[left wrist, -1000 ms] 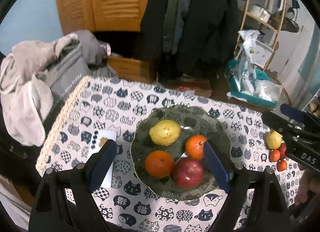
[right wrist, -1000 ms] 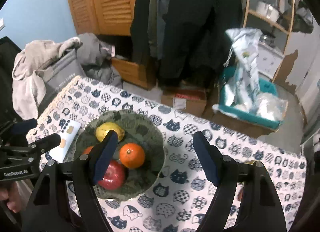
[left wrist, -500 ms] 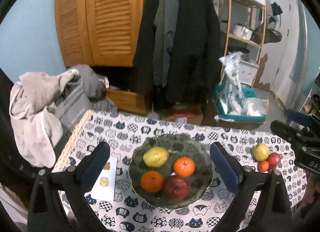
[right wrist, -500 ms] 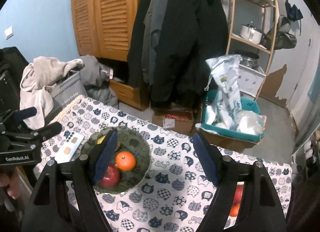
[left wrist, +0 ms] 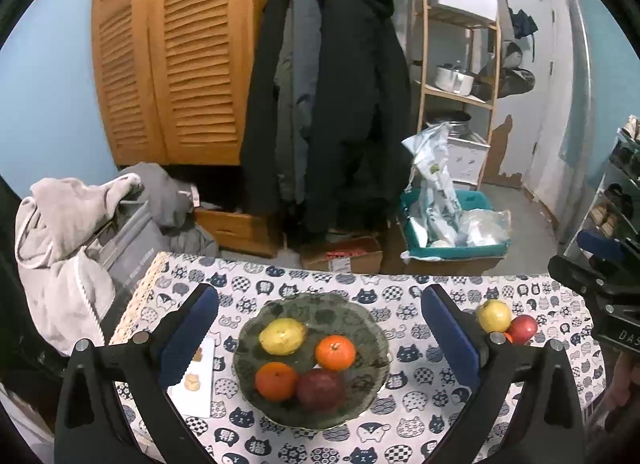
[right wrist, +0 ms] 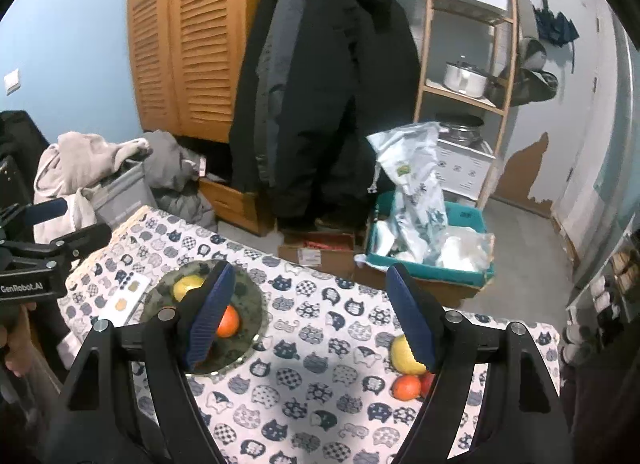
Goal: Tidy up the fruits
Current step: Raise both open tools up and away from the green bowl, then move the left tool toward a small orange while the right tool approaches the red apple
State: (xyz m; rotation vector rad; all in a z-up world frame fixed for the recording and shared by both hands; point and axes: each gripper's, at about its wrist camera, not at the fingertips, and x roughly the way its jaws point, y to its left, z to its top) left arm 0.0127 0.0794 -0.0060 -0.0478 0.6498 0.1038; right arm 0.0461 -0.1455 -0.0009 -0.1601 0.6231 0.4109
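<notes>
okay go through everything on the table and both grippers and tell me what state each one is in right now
left gripper: open, holding nothing, above the bowl.
right gripper: open, holding nothing.
green bowl: upright, holding four fruits.
yellow fruit in bowl: resting inside.
two oranges: resting inside.
red apple in bowl: resting inside.
loose yellow fruit: on the tablecloth, outside the bowl.
loose red apple: beside it, outside the bowl.
white card: lying flat.

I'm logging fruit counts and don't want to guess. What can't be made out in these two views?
- Fruit pile on the tablecloth, right wrist view: the right gripper's finger covers part, so the count is unsure.
- Same pile, left wrist view: the small orange fruit is mostly behind the left gripper's finger.
- Plate, right wrist view: a finger hides most fruit.
- White card: print too small.
</notes>
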